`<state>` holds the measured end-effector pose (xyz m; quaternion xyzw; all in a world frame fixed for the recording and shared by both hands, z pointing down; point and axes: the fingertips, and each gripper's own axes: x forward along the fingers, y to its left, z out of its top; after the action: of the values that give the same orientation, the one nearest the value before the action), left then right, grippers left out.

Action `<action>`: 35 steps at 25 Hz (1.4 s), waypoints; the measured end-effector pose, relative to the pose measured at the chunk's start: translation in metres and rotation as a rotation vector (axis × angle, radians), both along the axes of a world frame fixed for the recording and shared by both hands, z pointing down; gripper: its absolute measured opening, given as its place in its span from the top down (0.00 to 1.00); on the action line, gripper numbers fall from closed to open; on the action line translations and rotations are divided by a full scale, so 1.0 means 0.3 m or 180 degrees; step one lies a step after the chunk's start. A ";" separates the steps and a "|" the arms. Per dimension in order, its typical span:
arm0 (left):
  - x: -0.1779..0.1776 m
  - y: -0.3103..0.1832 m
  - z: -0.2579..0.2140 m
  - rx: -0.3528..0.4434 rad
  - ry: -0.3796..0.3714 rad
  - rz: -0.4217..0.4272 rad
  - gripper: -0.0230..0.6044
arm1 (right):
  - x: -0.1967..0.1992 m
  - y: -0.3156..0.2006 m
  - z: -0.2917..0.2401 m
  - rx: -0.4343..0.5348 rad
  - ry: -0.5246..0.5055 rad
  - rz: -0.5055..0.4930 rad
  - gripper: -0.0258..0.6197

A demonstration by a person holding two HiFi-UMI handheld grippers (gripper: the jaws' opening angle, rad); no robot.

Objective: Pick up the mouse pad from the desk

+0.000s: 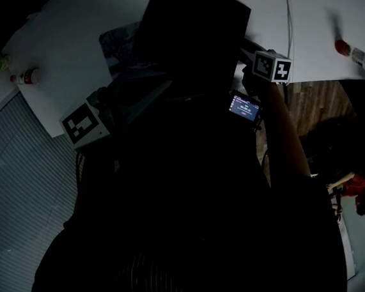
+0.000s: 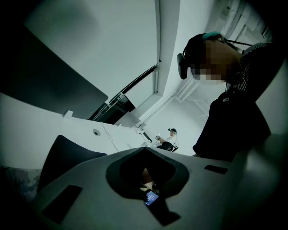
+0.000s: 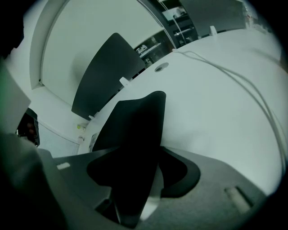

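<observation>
The black mouse pad (image 1: 192, 34) lies dark against the white desk (image 1: 70, 48) at the top middle of the head view. In the right gripper view the mouse pad (image 3: 135, 130) runs as a long black strip from the desk straight into the opening of my right gripper (image 3: 135, 195). The jaws stand wide on either side of it and I see no pad pressing on it. My right gripper (image 1: 255, 60) sits at the pad's right edge. My left gripper (image 1: 99, 112) hangs left of the pad, and its jaws (image 2: 146, 179) hold nothing. The mouse pad (image 2: 67, 157) shows to its left.
A patterned mat (image 1: 118, 43) peeks out beside the black pad. A small bottle (image 1: 25, 76) stands at the desk's left end, another bottle (image 1: 355, 55) at the far right. A thin cable (image 3: 234, 76) crosses the desk. A dark partition panel (image 3: 105, 74) stands behind.
</observation>
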<state>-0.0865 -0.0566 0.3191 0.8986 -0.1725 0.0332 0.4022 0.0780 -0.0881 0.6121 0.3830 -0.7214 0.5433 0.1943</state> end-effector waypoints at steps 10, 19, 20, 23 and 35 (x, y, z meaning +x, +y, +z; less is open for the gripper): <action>-0.066 0.002 0.030 -0.0026 0.0058 -0.0173 0.95 | -0.015 -0.008 -0.021 -0.0111 -0.0053 -0.0174 0.86; -0.149 -0.011 0.031 -0.0106 -0.0070 -0.0527 0.95 | -0.084 -0.015 -0.097 0.0044 0.0043 -0.0561 0.93; -0.151 -0.004 0.024 -0.0102 -0.0084 -0.0533 0.95 | -0.102 -0.015 -0.115 0.0090 0.0048 -0.0654 0.93; -0.154 0.013 0.013 -0.0092 -0.0133 -0.0562 0.95 | -0.156 -0.004 -0.136 0.0112 -0.0034 -0.0829 0.93; -0.220 0.109 -0.067 0.0103 -0.0035 -0.0973 0.95 | -0.441 0.041 -0.293 0.0194 -0.0398 -0.1540 0.93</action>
<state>-0.1526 -0.0238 0.2990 0.8680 -0.3100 -0.0262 0.3871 -0.0545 -0.0759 0.5243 0.1704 -0.8187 0.4817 0.2620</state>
